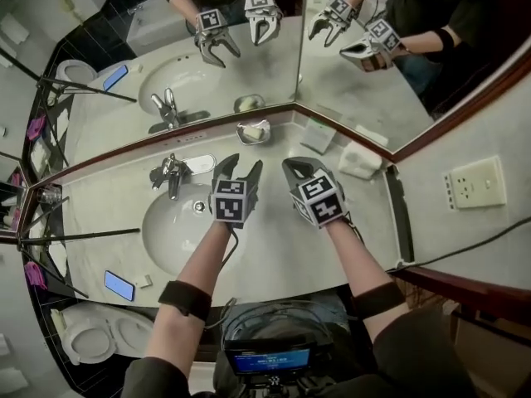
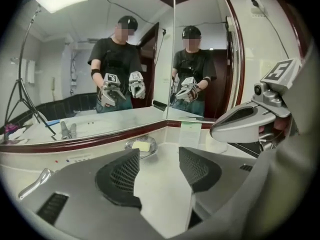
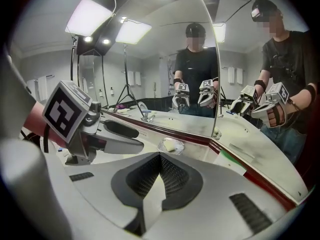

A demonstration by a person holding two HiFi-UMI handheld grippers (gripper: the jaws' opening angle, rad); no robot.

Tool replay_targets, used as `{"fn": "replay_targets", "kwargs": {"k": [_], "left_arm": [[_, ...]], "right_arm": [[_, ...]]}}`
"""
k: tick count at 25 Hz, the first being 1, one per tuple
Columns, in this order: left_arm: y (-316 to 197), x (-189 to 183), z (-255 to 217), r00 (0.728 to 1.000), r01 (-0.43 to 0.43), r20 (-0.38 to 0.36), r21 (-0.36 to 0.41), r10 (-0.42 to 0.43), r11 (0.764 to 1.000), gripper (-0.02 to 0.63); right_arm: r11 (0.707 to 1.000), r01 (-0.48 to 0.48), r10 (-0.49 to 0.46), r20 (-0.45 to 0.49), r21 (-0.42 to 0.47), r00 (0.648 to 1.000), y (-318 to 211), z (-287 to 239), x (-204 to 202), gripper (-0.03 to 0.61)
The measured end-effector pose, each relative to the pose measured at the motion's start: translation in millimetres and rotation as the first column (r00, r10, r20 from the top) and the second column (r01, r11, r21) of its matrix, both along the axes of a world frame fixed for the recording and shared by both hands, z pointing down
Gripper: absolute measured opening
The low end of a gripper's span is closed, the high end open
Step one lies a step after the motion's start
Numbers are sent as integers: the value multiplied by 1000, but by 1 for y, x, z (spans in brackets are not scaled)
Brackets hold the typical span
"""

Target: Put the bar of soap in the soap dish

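Soap: the pale yellow bar of soap [image 2: 142, 146] already lies in the small clear glass soap dish [image 2: 129, 144], at the mirror corner of the white marble counter [image 1: 274, 247].
Left gripper [image 1: 243, 166]: jaws apart, nothing between them, well short of the dish.
Right gripper [image 1: 297, 168]: jaws together, empty.
Progress: the placing looks done.
Left: probably nothing but drawing back.

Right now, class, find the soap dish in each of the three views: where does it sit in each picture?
Head view: soap dish just above centre, at the mirror's foot.
Left gripper view: just below centre, left of middle.
Right gripper view: slightly below centre.
Shared landmark: the mirror corner, just right of the dish in every view.
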State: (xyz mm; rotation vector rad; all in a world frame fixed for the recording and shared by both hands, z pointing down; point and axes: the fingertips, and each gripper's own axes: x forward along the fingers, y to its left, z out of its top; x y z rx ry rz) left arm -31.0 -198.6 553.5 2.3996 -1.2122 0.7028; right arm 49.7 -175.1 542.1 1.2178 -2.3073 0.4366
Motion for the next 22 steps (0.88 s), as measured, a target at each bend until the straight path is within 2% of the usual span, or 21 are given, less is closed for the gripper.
{"fn": "replay_targets", "kwargs": {"k": [3,6,11,19,22], "left_arm": [[-29,8,14,999,-31,28,-36,32,999,321],[-55,14,33,996,-61,65,-62,65,996,361],[-91,17,59,987,-98,117,-94,109,991,362],[-111,19,93,973,-126,173,-152,152,980,360],[-109,30,96,975,-157,129,-175,181,972,359]], "right_arm": [[1000,-13,13,-11,-8,1000,-21,1,0,20],[1000,-25,25,-26,-14,999,-40,11,3,20],[999,-35,34,-35,-24,999,-64,20,7,20],[998,-48,46,-29,-46,999,-72,41,10,20],[998,-43,41,-28,-53,999,-71,45,9,20]]}}
